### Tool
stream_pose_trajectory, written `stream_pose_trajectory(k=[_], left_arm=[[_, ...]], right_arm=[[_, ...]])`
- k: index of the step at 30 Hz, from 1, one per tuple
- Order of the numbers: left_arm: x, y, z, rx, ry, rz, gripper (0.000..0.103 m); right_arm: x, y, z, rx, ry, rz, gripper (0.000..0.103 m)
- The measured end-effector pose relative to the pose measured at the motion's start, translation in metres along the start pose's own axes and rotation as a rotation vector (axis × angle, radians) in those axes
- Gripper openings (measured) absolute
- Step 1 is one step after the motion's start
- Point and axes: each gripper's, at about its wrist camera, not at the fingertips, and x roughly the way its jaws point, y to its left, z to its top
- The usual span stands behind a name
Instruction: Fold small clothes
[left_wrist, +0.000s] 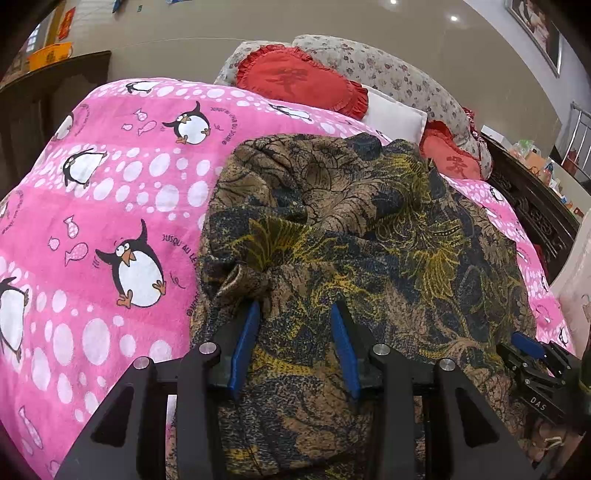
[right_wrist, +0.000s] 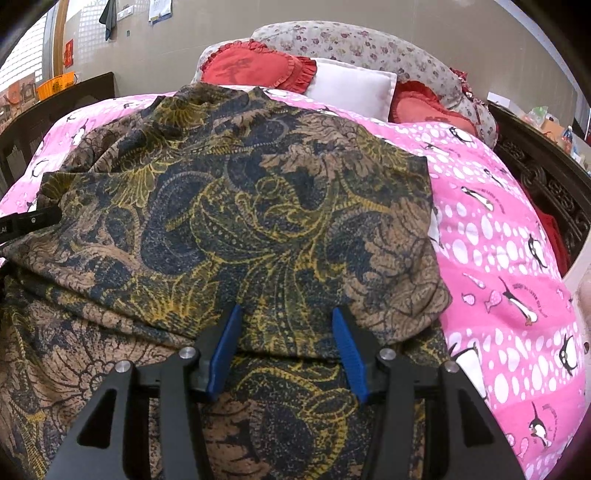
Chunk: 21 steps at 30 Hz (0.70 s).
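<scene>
While I hold both grippers low over the bed, my left wrist view shows the left gripper (left_wrist: 295, 308) with its blue fingers (left_wrist: 246, 332) parted and a thick fold of the garment (left_wrist: 351, 221) bunched between them. The cloth fills the gap, so I read this gripper as clamped on the garment. The garment, brown with dark blue and yellow leaf print, lies rumpled on the pink blanket (left_wrist: 110, 206), toward the right half of the bed. A gathered knot of cloth sits just beyond the left fingertip. The right gripper (left_wrist: 532, 349) shows at the right edge, resting at the garment's near right corner. Red cushions (left_wrist: 299, 81) and a white pillow (left_wrist: 395, 114) lie at the bed's far end.

From the right wrist view, the right gripper (right_wrist: 286, 314) has its fingers (right_wrist: 349, 350) spread wide over a flat layer of the garment (right_wrist: 240, 206). Cloth passes under and between them; whether they pinch it I cannot tell. The garment's upper layer lies folded back, its straight edge bordering the blanket (right_wrist: 498, 240). Part of the left gripper (right_wrist: 31, 221) enters at the left edge.
</scene>
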Motion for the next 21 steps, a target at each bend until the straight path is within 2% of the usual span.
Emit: stream_pose_trajectory(k=[11,16,19,21], left_arm=[[-0.002,0.004,0.000,-0.015,-0.002,-0.013,0.020],[0.001,-0.007,0.001,0.038,0.020,0.038,0.020],[-0.022,-0.021,0.000,0.105,0.023,0.104,0.020],[-0.039,-0.029,-0.010,0.114,0.010,0.095,0.021]], right_arm=[[0.001,-0.002,0.000,0.013,-0.003,0.015,0.054],[0.001,-0.003,0.000,0.013,-0.009,0.016,0.054],[-0.001,-0.005,0.000,0.019,-0.010,0.021,0.054],[-0.002,-0.003,0.000,0.005,-0.008,0.002,0.054]])
